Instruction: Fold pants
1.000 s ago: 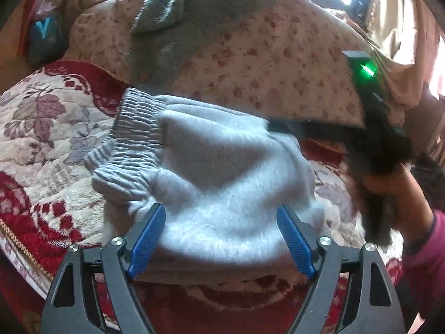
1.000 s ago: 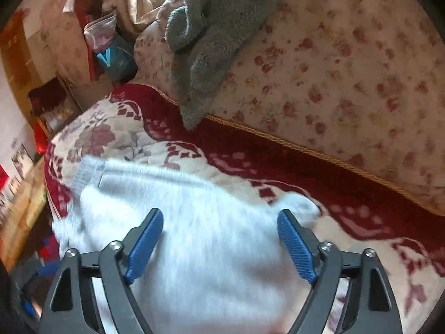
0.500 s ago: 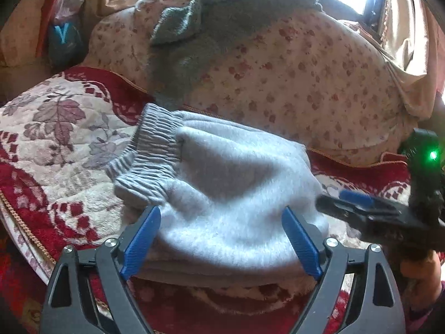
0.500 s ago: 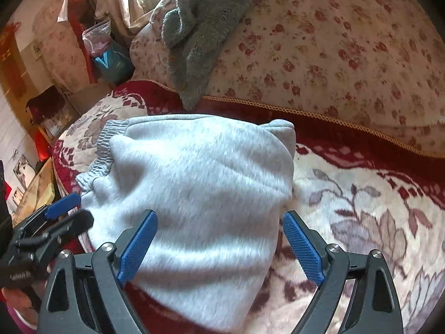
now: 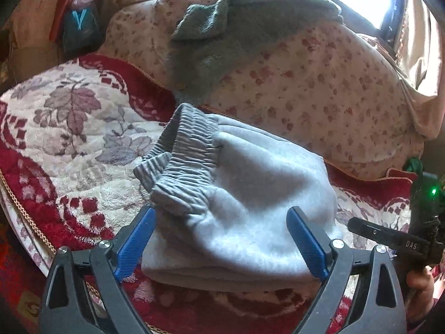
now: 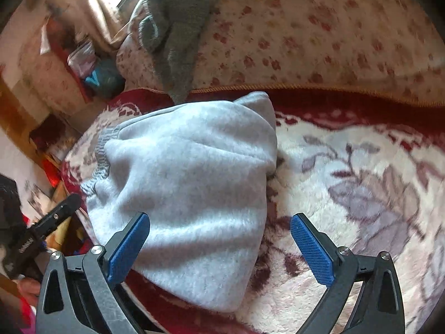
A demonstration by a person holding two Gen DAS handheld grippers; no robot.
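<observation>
pants (image 5: 250, 203) folded, sitting on blanket (image 5: 69, 128); both grippers backed off since last frame, left gripper (image 5: 219, 247) and right gripper (image 6: 219, 250) spread wide, empty

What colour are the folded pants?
Light grey pants, with a darker grey ribbed waistband; clearest in the left wrist view.

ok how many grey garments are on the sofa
2: folded light grey fleece pants on the red floral blanket, and a dark grey fuzzy garment draped over the floral backrest cushion. Others may be hidden.
</observation>
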